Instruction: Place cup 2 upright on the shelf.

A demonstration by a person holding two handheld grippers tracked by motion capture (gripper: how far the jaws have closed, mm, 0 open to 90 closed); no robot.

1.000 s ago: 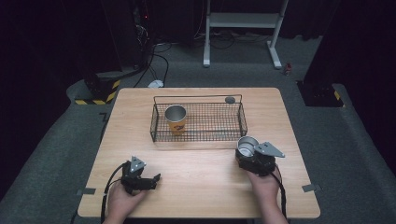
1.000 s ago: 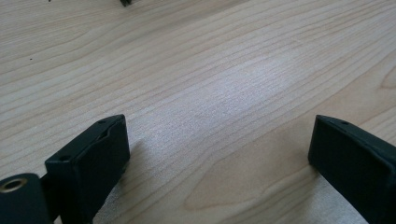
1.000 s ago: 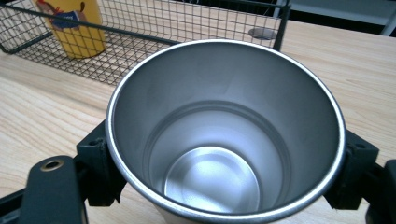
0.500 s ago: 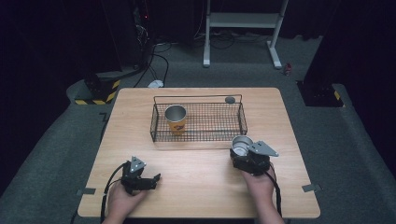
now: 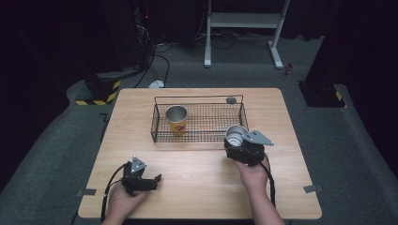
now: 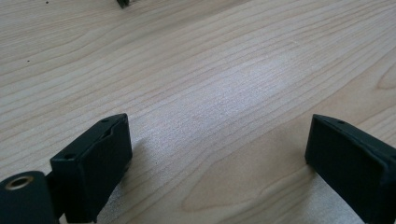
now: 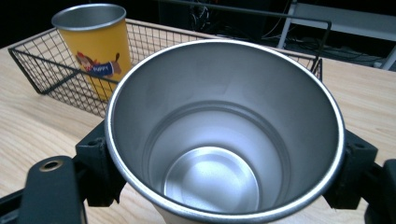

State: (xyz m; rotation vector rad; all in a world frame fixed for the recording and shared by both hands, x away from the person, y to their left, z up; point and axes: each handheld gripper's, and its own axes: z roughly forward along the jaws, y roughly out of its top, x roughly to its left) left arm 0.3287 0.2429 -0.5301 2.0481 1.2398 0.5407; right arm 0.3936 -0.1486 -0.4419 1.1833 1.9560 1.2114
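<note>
The right gripper [image 5: 237, 143] has its jaws closed on the wall of an upright, bare steel cup [image 7: 224, 135], mouth up, held just at the near right corner of the black wire basket [image 5: 159, 123] on the pale wooden desk [image 5: 197, 187]. The basket lies straight ahead of the cup, toward the far side; its free floor is to the right of the yellow steel cup with a cartoon print [image 5: 177, 120] standing at its left end. The near wire wall stands between cup and basket floor, so I judge the cup must clear it. The left gripper [image 5: 149, 182] rests on the desk, well apart, jaws wide open and empty.
</note>
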